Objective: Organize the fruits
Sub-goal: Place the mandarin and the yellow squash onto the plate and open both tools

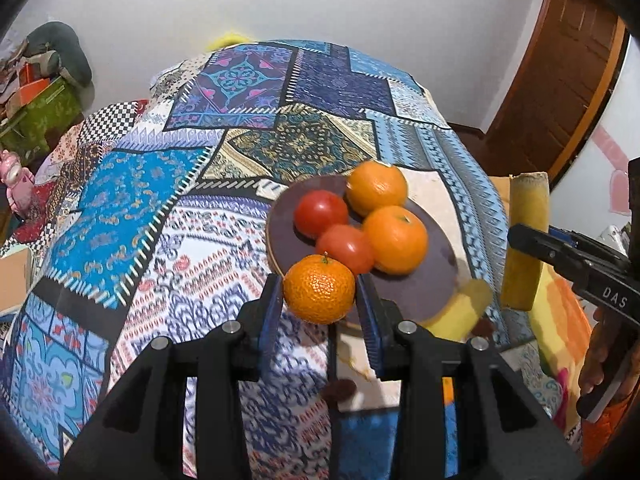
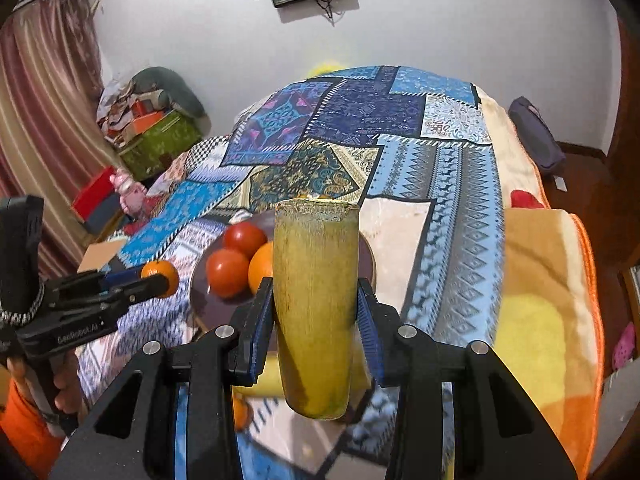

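My left gripper (image 1: 319, 300) is clamped on a mandarin (image 1: 319, 294), raised at the near rim of the dark plate (image 1: 416, 294) — two tomatoes (image 1: 321, 213) and two oranges (image 1: 396, 239) sit on it. My right gripper (image 2: 316, 306) pinches a yellow-green cylinder (image 2: 316, 304), maybe a cut banana — held upright beside the plate.

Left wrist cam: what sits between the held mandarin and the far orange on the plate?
Two red tomatoes and another orange lie between the mandarin and far orange, in the left wrist view.
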Tool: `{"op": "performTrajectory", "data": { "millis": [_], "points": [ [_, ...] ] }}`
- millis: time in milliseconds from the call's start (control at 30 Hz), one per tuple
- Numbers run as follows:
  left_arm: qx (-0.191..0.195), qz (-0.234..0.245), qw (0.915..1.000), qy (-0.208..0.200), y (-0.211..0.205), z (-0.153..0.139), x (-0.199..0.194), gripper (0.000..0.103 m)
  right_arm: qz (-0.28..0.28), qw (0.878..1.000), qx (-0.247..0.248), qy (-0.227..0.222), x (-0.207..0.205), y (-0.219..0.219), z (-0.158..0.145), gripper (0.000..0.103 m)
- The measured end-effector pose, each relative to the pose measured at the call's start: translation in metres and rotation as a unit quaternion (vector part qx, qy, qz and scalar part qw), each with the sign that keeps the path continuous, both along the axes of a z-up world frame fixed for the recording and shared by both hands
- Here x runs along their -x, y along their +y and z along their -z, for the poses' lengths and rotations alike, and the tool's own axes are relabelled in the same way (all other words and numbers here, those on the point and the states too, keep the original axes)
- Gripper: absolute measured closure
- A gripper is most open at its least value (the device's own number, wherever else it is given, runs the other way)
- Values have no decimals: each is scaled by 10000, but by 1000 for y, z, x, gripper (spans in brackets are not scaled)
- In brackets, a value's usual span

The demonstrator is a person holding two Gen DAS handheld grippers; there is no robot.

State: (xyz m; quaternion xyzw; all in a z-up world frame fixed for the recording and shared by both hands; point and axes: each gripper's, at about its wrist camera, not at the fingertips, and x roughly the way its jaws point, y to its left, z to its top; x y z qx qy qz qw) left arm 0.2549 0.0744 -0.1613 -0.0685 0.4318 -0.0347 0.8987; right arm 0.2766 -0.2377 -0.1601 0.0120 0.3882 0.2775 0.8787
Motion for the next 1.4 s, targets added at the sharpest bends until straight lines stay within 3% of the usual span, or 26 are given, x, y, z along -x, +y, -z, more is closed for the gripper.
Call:
{"op": "performTrajectory", "data": {
  "millis": [267,700,1400],
  "points": [
    [-68,-107,9999,34,9,9,-29,66,78,9990,-111,434,-34,16,20,67],
    [-98,-129,9996,226,12,29,-54,66,313,9964,192,767,-59,21,42,67],
    [-52,-197,9994,288,16,32,-53,60,170,9933,281,1109,-53,7,49,64]
  ]
}}
